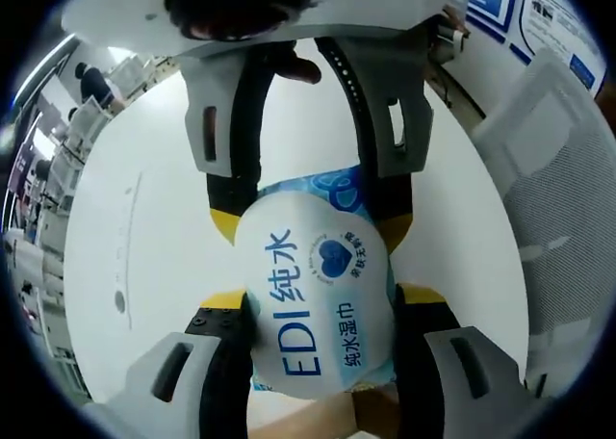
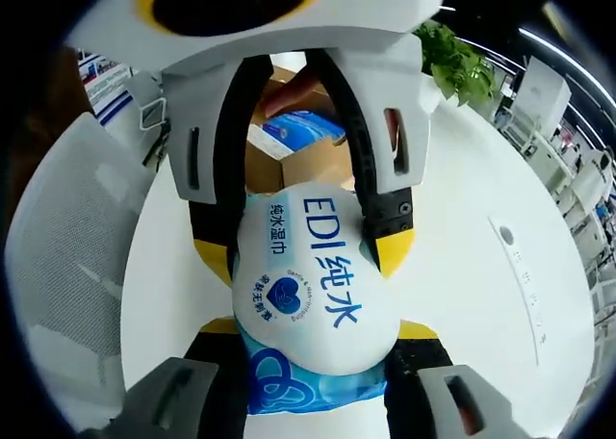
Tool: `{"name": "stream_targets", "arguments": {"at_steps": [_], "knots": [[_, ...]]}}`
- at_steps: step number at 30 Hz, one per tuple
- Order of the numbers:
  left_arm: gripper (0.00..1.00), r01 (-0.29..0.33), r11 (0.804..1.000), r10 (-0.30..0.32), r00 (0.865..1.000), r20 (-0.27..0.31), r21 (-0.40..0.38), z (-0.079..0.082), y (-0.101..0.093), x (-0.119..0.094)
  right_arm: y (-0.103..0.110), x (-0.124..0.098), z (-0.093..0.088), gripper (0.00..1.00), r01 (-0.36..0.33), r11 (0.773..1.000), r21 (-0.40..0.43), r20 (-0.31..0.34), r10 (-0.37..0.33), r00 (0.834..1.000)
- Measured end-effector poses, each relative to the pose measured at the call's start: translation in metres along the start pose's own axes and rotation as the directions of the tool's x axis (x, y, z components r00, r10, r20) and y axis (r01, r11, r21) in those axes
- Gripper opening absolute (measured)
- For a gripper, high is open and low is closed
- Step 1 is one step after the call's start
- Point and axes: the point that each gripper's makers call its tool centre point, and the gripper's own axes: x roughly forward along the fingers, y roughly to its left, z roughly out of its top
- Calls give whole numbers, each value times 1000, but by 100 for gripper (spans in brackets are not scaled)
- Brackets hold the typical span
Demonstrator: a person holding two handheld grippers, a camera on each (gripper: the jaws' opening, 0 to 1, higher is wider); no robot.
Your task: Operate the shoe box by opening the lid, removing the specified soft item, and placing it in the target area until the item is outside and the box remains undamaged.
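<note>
An office: white round table (image 1: pixel 164 227), mesh chairs (image 1: pixel 568 218), wall posters (image 1: pixel 500 1), potted plant (image 2: pixel 457 64).

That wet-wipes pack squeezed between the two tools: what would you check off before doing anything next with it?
1. Left gripper closed on the wet-wipes pack: ok, its jaws press the pack from both sides.
2. Right gripper closed on the same pack: ok, and it meets the left one head-on.
3. Pack out of the shoe box: ok, the cardboard box sits open behind it in the right gripper view.
4. Pack intact: ok, label smooth, no tear visible.
5. Box undamaged: cannot tell, mostly hidden by the opposing gripper.
6. Landing spot on the white table: cannot tell, no target area is marked.
</note>
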Motion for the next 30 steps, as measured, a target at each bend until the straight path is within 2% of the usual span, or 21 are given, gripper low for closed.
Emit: {"name": "stream_targets", "arguments": {"at_steps": [9, 30], "knots": [[58, 8, 1000, -8, 1000, -11, 3, -5, 4, 11, -5, 9, -8, 52, -6, 1000, 10, 3, 6, 1000], [58, 25, 1000, -25, 999, -21, 9, -11, 5, 30, 5, 18, -15, 53, -22, 999, 29, 7, 22, 1000]]}}
